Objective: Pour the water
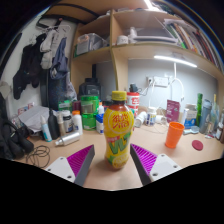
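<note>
A yellow drink bottle [119, 131] with an orange cap and a green-and-yellow label stands upright on the wooden desk [170, 165]. It sits between my gripper's [112, 160] two purple pads [79, 159], with a gap on each side. The gripper is open and holds nothing. An orange cup [175, 135] stands on the desk to the right, beyond the right finger.
Several bottles and a green tin [88, 111] crowd the desk behind the yellow bottle. More containers stand at the far right [203, 113]. Cables and dark clutter [25, 140] lie left. Shelves with books rise behind the desk.
</note>
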Available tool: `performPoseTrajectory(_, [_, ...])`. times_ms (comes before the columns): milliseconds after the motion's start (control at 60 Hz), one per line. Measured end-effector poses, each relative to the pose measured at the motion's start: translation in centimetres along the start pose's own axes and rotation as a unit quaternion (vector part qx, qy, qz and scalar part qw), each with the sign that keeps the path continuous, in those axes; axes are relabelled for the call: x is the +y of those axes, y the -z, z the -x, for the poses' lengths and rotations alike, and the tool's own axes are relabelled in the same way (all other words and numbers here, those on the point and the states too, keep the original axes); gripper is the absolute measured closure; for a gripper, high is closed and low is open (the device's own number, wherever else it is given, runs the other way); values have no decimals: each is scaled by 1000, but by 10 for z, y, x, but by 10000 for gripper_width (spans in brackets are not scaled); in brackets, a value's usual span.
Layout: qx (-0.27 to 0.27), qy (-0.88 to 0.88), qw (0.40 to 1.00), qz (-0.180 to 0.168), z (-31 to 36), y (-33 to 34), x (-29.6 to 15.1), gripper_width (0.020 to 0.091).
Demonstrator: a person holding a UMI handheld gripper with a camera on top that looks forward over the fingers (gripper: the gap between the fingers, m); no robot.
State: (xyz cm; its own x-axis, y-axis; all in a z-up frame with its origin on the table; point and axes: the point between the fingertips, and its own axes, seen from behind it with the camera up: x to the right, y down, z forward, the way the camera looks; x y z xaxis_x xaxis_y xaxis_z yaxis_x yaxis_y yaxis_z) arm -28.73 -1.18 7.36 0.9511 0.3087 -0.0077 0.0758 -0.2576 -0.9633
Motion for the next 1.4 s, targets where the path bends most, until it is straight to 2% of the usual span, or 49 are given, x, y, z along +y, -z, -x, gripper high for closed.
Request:
performPoseTrajectory(100, [0,-1,1000,-12,-6,-39,-4,307])
performPoseTrajectory(183, [5,-5,1000,-8,-13,-64,-3,330])
performPoseTrajectory(233, [5,-11,1000,10,-15,-76,2,651])
performPoseTrajectory(300, [15,-18,1000,11,-20,-82,0,670])
performPoseTrajectory(383, [-11,2,1000,15,-11,-86,1,718])
performPoseTrajectory(450, [-19,-12,999,29,-13,-88,3,758])
performPoseTrajectory(500, [-20,-23,999,42,-18,-89,2,813])
performPoseTrajectory(533, [-22,-32,998,53,-20,-90,1,812])
performPoseTrajectory(600, [-37,-69,995,55,-20,-90,-19,813])
performPoseTrajectory(700, [-63,-214,974,37,-37,-90,-74,814])
performPoseTrajectory(717, [-70,-249,965,33,-40,-90,-85,848])
performPoseTrajectory(733, [-79,-286,955,29,-42,-89,-95,815])
performPoseTrajectory(833, [-123,-505,854,24,-62,-91,-140,816])
performPoseTrajectory(1000, [-173,-777,603,55,-94,-100,-148,816])
performPoseTrajectory(1117, [-204,-869,451,28,-121,-101,-168,818])
performPoseTrajectory(1283, [-210,-907,364,4,-139,-98,-181,817])
performPoseTrajectory(1400, [-216,-908,360,-5,-136,-96,-187,815])
